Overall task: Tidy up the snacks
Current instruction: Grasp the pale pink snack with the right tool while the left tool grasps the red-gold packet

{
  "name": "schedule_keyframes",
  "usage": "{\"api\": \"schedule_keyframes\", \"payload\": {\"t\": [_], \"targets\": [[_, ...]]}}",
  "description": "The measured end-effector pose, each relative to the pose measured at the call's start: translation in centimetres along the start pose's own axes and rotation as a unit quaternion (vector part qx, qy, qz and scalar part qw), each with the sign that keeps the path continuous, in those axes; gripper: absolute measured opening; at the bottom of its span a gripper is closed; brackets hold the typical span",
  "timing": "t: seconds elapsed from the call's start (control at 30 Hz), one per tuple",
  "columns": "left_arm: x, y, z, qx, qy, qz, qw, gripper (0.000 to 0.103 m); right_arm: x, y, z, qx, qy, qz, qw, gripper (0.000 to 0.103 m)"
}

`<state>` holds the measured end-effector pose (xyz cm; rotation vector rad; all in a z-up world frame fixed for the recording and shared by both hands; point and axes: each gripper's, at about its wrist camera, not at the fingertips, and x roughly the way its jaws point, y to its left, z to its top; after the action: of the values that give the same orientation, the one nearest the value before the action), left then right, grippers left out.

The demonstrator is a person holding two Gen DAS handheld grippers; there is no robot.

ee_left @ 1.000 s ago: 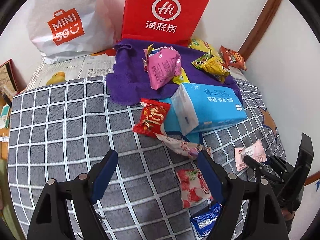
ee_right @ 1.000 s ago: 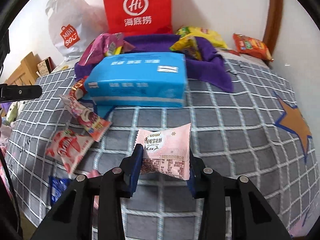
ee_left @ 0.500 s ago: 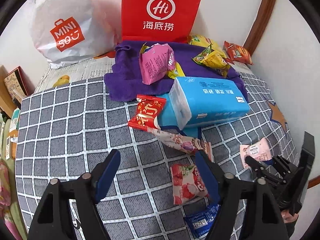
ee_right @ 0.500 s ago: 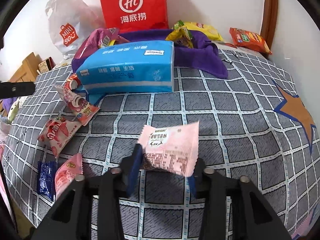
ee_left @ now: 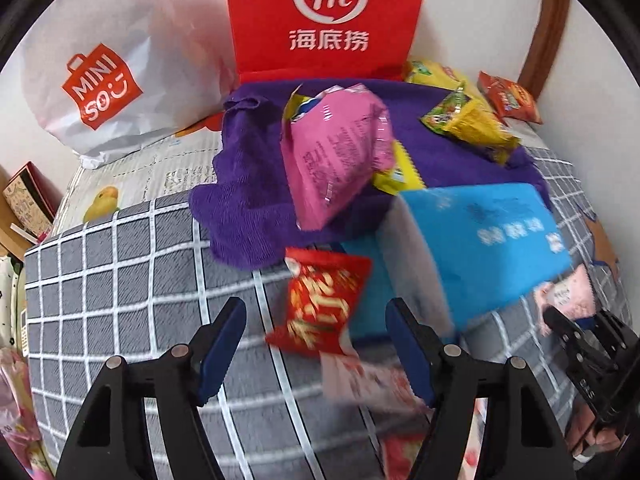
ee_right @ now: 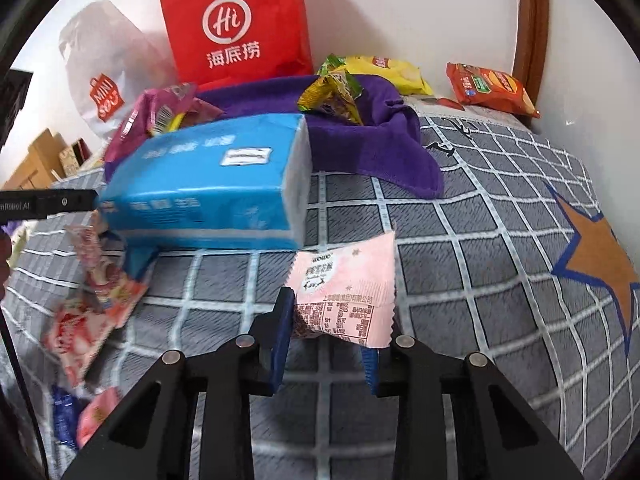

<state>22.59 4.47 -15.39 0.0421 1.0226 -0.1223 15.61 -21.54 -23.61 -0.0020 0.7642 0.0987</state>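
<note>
- My right gripper [ee_right: 326, 334] is pinched on a pale pink snack packet [ee_right: 346, 290], which stands up between the blue pads at lower centre of the right wrist view, printed label facing the camera.
- My left gripper [ee_left: 316, 348] is spread wide and holds nothing; its pads frame a red snack packet [ee_left: 322, 306] lying on the grey checked bedcover [ee_left: 120, 280] at centre of the left wrist view.
- Just beside the red packet, to its right, sits a blue tissue pack [ee_left: 484, 248]. In the right wrist view this pack fills centre left, directly behind the pinched packet.
- A pink-and-white wrapper [ee_left: 368, 384] lies below the red packet, blurred.
- In the left wrist view, the right gripper and its pink packet appear at the right edge, beside the tissue pack.
- Behind the tissue pack, a purple towel [ee_left: 248, 200] carries a large pink bag [ee_left: 336, 160] and a yellow-green packet [ee_left: 468, 124].
- At upper right, an orange-red packet [ee_right: 490, 88] lies near the wall.
- A red Haidilao paper bag [ee_left: 328, 16] stands at top centre; a white Miniso bag [ee_left: 100, 80] stands at upper left.
- More red-pink packets [ee_right: 86, 312] lie at lower left of the right wrist view.
</note>
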Motion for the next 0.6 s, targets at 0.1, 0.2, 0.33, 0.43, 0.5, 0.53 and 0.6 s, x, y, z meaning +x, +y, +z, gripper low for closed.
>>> {"api": "schedule_keyframes", "payload": {"t": [0.1,0.2,0.33,0.43,0.5,0.53,0.6], "targets": [[1.4,0.4,0.1,-0.008,-0.001,-0.004,1.0000,0.070,0.3,-0.1,0.4,-0.001,-0.002,0.000,1.000,0.032],[2.5,0.5,-0.1,-0.005,-0.001,-0.014,0.9999,0.059,0.4,-0.3,0.4,0.004,-0.001,0.004,1.000,0.032],[3.1,0.2,-0.6,0.002,-0.013,-0.019,0.9997,0.049,0.5,-0.1,0.4,0.001,-0.001,0.001,1.000,0.032],[3.1,0.1,-0.8,0.000,-0.023,-0.025,0.9994,0.044,0.5,0.0,0.4,-0.002,-0.001,-0.003,1.000,0.032],[3.1,0.2,-1.0,-0.001,-0.030,-0.026,0.9992,0.044,0.5,-0.1,0.4,0.002,-0.001,0.002,1.000,0.032],[3.1,0.2,-1.0,0.000,-0.030,-0.026,0.9992,0.044,0.5,-0.1,0.4,0.003,-0.002,0.004,1.000,0.032],[3.2,0.1,-1.1,0.003,-0.036,-0.026,0.9990,0.044,0.6,0.0,0.4,0.001,-0.002,0.001,1.000,0.032]]}}
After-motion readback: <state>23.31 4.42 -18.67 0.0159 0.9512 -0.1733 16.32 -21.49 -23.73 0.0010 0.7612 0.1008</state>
